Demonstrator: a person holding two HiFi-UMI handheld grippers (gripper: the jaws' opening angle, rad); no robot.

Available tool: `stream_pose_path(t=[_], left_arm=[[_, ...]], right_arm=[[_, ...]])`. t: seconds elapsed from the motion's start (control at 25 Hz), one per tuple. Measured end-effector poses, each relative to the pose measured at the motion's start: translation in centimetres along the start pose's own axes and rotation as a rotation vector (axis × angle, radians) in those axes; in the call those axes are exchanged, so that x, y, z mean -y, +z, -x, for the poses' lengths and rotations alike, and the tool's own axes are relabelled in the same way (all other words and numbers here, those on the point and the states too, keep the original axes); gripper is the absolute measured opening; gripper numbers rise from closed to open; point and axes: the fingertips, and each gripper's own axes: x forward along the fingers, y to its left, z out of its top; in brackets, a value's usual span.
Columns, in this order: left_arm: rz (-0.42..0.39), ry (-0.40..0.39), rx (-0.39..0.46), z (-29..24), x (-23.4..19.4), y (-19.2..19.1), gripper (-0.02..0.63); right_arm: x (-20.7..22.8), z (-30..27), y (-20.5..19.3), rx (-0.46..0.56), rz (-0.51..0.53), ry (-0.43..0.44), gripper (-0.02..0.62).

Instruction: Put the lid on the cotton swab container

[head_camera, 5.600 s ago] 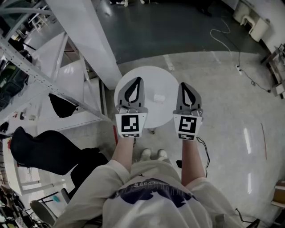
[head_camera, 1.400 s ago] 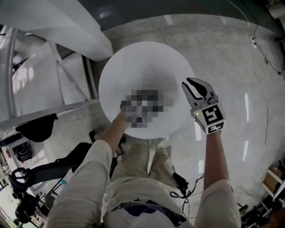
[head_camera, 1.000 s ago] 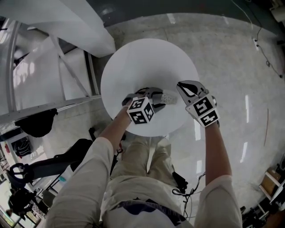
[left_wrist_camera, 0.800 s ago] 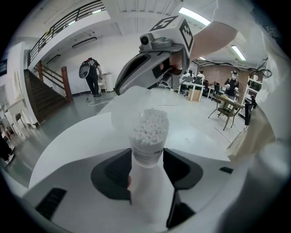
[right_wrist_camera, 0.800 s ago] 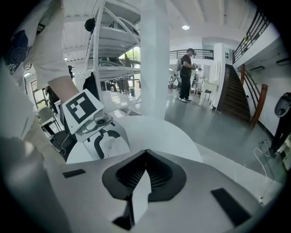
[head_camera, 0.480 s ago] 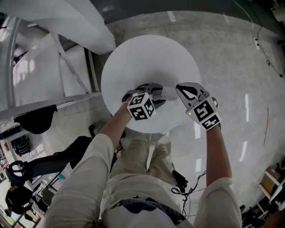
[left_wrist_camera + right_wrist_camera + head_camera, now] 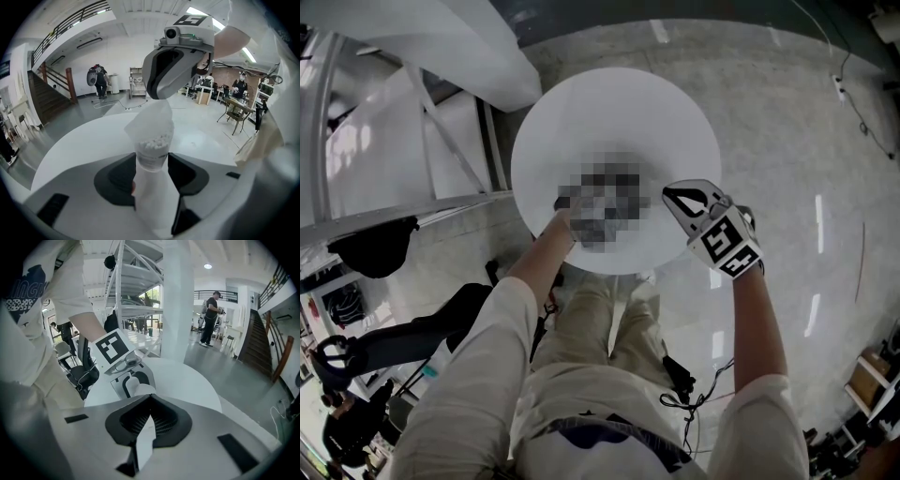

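A round white table stands on a glossy pale floor. A white metal frame is just beside it on the left, and a black chair sits lower in the head view. In the right gripper view a white column rises beside a shelving rack, and a person stands near a dark staircase.

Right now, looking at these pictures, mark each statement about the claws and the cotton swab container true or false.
1. The left claw grips the cotton swab container. True.
2. The jaws of the right claw stand wide apart. False: they are closed on the thin white lid.
3. The table is round and white. True.
4. The left gripper view shows no right claw. False: it shows just above the container.
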Motion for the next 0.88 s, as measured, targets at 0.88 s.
stream_pose_path(t=[0.88], left_arm=[[0.006, 0.012, -0.002, 0.3, 0.2, -0.4, 0.199]], right_arm=[[-2.2, -1.0, -1.8, -0.099, 0.064, 0.056, 0.011]])
